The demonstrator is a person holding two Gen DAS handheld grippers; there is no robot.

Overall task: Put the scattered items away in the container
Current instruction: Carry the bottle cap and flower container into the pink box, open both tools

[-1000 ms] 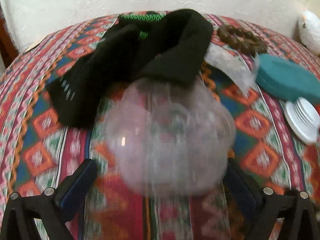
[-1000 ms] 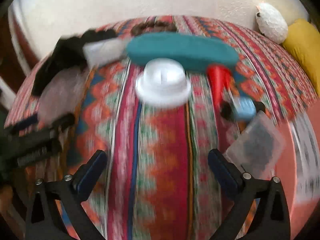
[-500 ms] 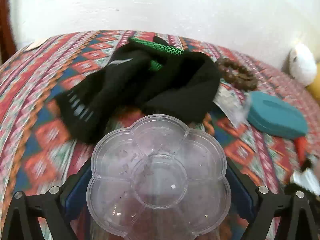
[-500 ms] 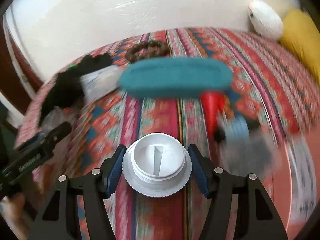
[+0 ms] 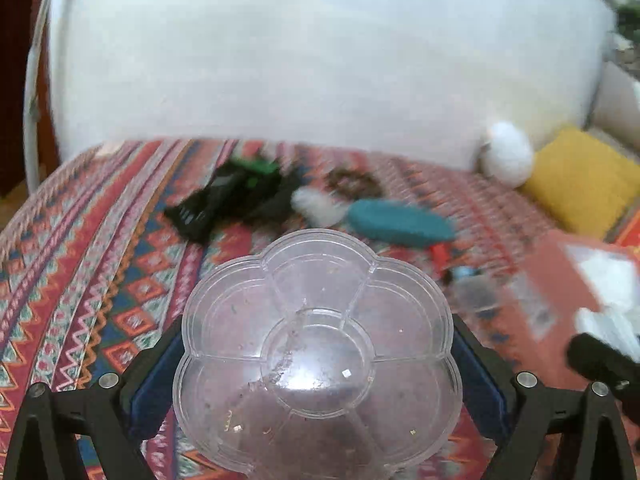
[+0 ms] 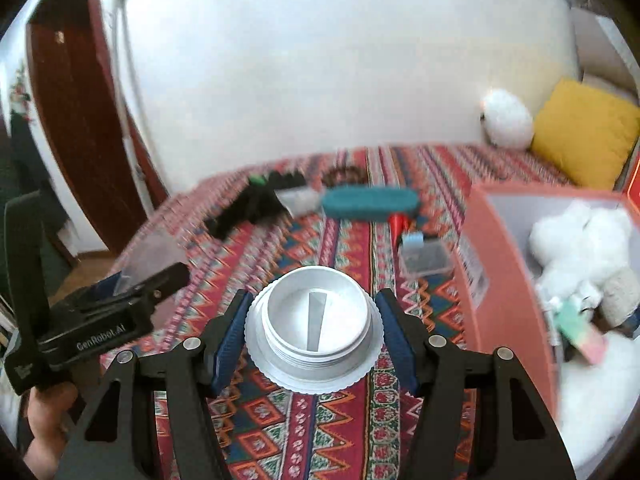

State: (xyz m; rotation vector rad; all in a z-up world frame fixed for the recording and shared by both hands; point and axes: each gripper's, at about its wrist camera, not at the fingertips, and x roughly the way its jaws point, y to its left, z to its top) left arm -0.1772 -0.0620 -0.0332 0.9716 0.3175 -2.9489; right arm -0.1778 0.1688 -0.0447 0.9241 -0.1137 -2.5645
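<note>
Two handheld grippers of matte black plastic. Right gripper [image 6: 312, 326]: angular forked arms, silver round screw heads at the joints, ribbed dark-blue pads [image 6: 228, 338] lining the fingers. Left gripper [image 5: 318, 360]: same black frame, silver screws, blue pads; white "CenRobot.AI" lettering along its body. Bare hand [image 6: 48, 428] around its handle.
</note>
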